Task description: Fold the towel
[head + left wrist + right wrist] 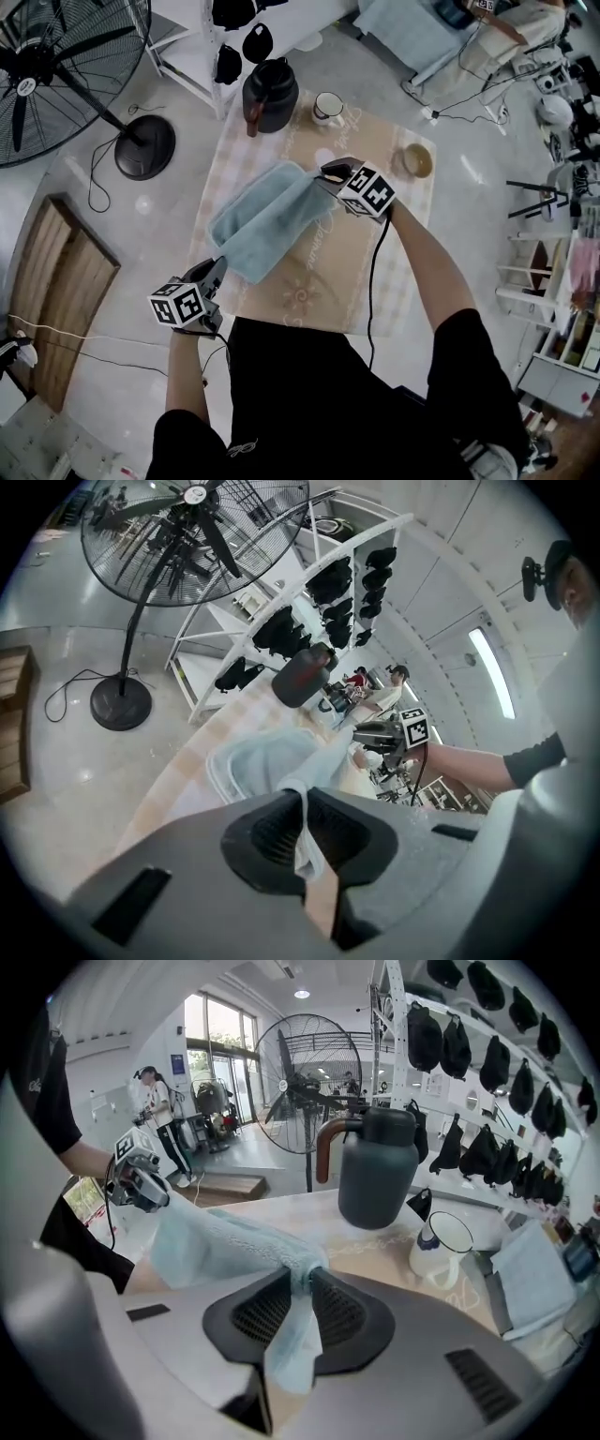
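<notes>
The left gripper (217, 268) is clamped on one corner of the light blue towel (267, 220), the right gripper (330, 172) is pinched on another, and the towel is held between them over the table (398, 291), its middle sagging. A corner could be lost under a sharp pull (only a thin edge is gripped), or the jug (270, 94) and mug (327, 108) could be swept. The table is covered by a beige patterned cloth (309, 281); a fan (66, 84) and a hat rack (234, 37) are seen on the grey floor.

One table (309, 291). On the table: one towel (262, 220), one dark jug (270, 94), one white mug (327, 108), one small bowl (417, 160). Beside the table: one floor fan (56, 75). At the table: two grippers, the left gripper (221, 264) and the right gripper (325, 172).
</notes>
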The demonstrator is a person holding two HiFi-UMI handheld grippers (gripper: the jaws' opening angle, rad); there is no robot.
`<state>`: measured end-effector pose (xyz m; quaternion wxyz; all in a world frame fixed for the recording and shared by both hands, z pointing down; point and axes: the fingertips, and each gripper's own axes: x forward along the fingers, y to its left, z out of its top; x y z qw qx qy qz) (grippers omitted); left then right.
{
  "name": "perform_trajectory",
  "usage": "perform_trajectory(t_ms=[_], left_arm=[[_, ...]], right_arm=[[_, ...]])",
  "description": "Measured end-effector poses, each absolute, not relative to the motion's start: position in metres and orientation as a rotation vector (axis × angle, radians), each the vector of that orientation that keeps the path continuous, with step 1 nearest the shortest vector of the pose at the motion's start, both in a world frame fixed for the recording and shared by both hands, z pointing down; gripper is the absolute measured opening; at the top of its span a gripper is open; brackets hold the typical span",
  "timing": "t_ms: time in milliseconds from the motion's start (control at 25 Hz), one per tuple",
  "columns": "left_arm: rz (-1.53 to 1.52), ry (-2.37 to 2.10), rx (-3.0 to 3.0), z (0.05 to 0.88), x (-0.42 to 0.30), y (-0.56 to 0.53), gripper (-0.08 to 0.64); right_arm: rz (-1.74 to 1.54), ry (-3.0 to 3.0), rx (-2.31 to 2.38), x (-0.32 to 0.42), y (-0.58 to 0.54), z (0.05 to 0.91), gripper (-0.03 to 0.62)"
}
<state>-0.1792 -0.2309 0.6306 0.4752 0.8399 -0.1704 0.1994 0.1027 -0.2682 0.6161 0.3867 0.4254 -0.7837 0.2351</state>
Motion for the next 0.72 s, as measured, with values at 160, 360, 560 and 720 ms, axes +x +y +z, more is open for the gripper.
perform_trajectory(t_ms=[160, 360, 560, 720], left_arm=[[0.508, -0.388, 2.049, 0.639, -0.183, -0.265, 0.020], [0.535, -0.373, 2.045, 0.650, -0.181, -0.296, 0.019], [0.573, -0.418, 2.047, 0.659, -0.183, -0.310, 0.020], [0.647, -0.522, 2.137, 0.657, -0.198, -0.322, 0.194]], right_arm=[[0.619, -1.967, 1.108, 0.100, -0.297, 0.627, 0.071], [0.637, -1.900, 1.150, 0.103, -0.323, 0.646, 0.071], [0.623, -1.862, 1.275, 0.105, -0.336, 0.655, 0.126], [0.663, -1.870, 1.418, 0.111, -0.329, 0.648, 0.198]])
